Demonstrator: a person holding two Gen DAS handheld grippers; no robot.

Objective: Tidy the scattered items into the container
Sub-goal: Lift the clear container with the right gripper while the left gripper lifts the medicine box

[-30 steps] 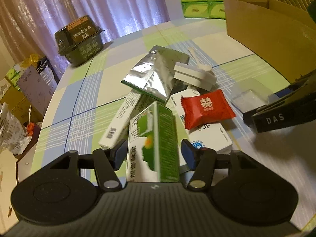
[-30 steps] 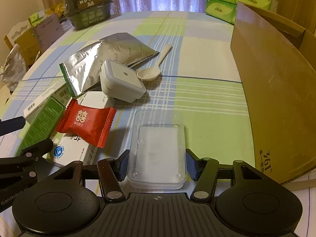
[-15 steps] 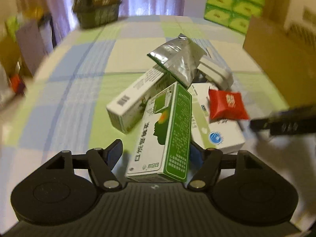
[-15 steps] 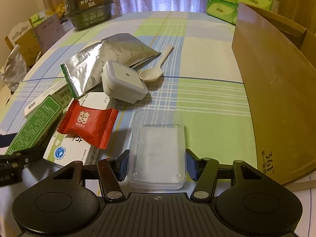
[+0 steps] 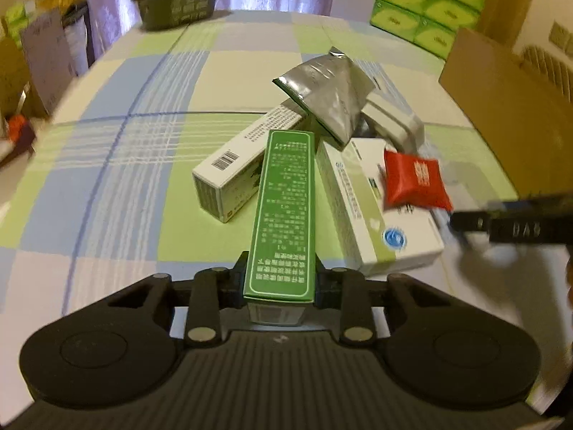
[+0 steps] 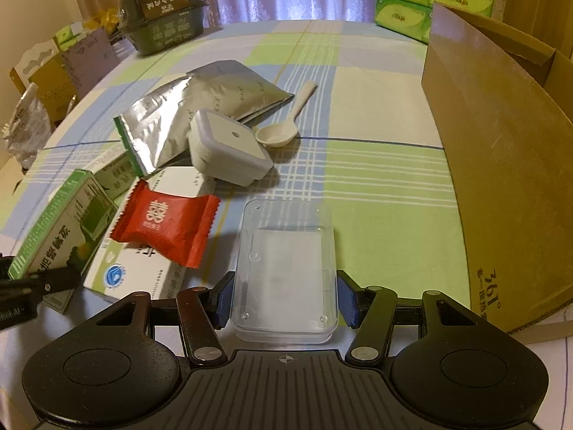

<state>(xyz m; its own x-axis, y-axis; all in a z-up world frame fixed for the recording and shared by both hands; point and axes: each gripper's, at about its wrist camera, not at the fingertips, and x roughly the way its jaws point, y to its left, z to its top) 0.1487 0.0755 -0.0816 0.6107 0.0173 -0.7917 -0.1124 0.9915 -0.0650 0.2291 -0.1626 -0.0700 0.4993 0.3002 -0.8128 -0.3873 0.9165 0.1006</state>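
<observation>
Clutter mostly untidied: left gripper (image 5: 279, 279) jaws clamp the green box (image 5: 284, 211), right gripper (image 6: 284, 299) jaws apart around the clear tray (image 6: 286, 268); cardboard box (image 6: 501, 165) awaits.

You see a silver foil pouch (image 6: 200, 114), crinkled and shiny. The red candy wrapper (image 6: 164, 224) is glossy plastic film. The clear plastic box (image 6: 286, 268) is smooth and transparent. The green carton (image 5: 284, 211) is printed cardboard, slightly glossy. The brown cardboard box (image 6: 494, 165) is matt. A checked cloth covers the table (image 6: 376, 165).
</observation>
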